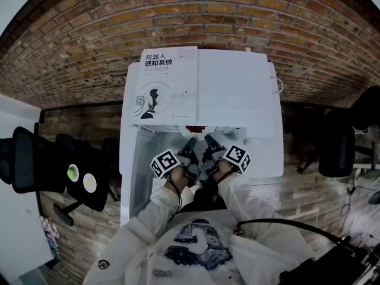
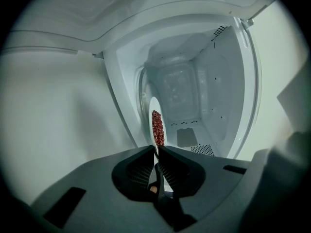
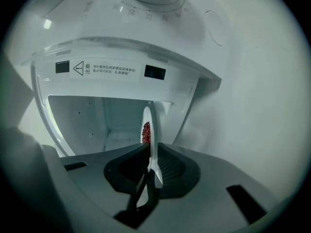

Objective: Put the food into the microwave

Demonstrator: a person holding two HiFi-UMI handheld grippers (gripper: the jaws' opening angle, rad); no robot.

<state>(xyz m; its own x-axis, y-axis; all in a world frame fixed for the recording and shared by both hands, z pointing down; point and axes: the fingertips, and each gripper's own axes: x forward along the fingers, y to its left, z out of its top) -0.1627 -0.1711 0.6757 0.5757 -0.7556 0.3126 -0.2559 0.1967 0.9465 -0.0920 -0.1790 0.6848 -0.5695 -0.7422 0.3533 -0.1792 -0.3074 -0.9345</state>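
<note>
A white plate [image 1: 194,129] of red food sits at the mouth of the white microwave [image 1: 237,94], held edge-on between both grippers. In the left gripper view the plate [image 2: 153,106] stands on edge with the red food [image 2: 157,127] facing right, and my left gripper [image 2: 157,149] is shut on its rim. The open cavity [image 2: 184,96] lies just ahead. In the right gripper view my right gripper [image 3: 151,147] closes on the opposite rim of the plate [image 3: 148,118], with the food [image 3: 145,132] on its left face. Both grippers [image 1: 189,147] [image 1: 209,144] meet side by side at the opening.
The microwave door [image 2: 58,110] hangs open at the left. A white book [image 1: 166,82] lies on the microwave's top. A warning label [image 3: 107,69] runs above the cavity. Black office chairs stand at left [image 1: 59,171] and right [image 1: 338,147], against brick.
</note>
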